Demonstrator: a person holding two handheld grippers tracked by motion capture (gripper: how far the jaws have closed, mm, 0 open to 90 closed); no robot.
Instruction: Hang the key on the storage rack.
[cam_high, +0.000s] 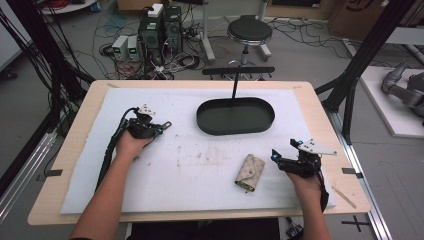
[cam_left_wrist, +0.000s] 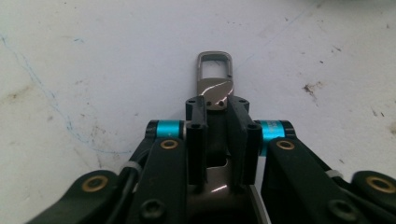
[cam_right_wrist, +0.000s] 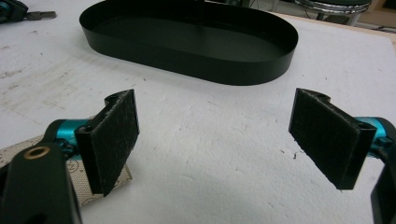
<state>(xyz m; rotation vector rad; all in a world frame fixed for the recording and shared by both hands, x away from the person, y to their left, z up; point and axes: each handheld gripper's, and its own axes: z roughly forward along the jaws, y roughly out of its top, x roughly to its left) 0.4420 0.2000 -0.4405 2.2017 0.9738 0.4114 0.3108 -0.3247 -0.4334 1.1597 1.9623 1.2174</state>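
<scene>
The left claw (cam_left_wrist: 217, 105) is clamped on one grey metal clip (cam_left_wrist: 215, 79) at left centre of the white foam mat (cam_high: 200, 180). The right claw (cam_right_wrist: 215, 140) is spread wide at lower right, just beside one beige pouch (cam_high: 249, 172). One black oval tray (cam_high: 235, 116) is seen above centre, well apart, with bare mat between.

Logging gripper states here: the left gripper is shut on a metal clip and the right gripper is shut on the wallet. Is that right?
Not quite. The left gripper is shut on the metal clip, but the right gripper is open, as the right gripper view shows; the wallet lies on the table beside it.
</scene>
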